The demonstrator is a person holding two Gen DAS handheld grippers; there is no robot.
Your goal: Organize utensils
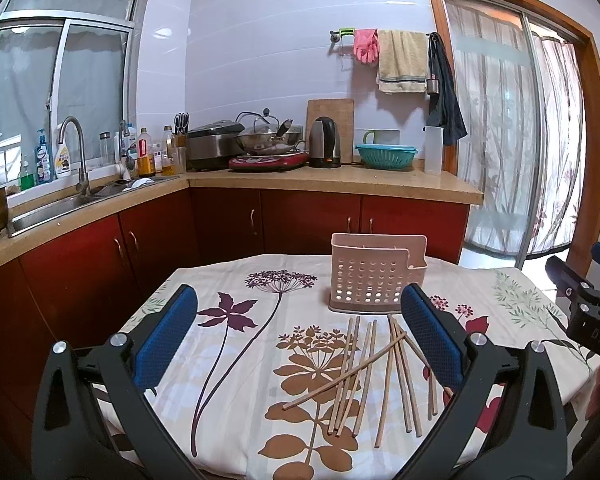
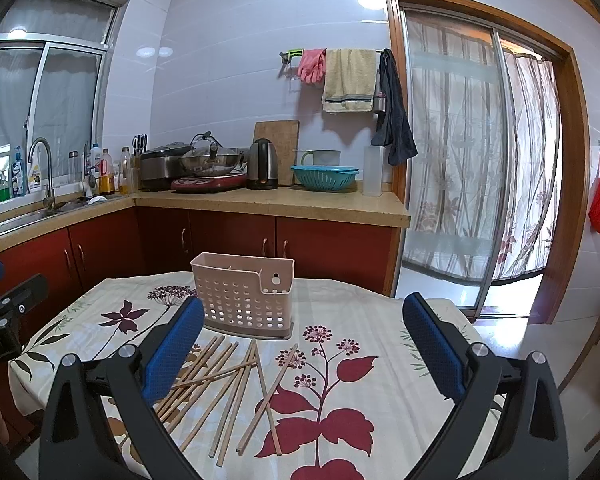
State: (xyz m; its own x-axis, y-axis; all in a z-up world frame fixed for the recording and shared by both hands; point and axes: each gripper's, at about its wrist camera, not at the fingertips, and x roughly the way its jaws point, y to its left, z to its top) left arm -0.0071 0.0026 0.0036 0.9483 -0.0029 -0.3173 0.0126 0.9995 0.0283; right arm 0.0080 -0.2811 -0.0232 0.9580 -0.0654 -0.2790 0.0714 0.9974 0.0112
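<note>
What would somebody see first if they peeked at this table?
Probably the loose pile of wooden chopsticks scattered on the flowery tablecloth, one lying crosswise over the others. Just behind them stands a pink holder full of holes. Both open blue-padded claws, left claw and right claw, hover in front.

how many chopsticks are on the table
10, roughly: chopsticks all loose on the tablecloth before the pink holder; four parallel, one across them, five fanned beside. The left tongs hide some ends, so maybe more.
</note>
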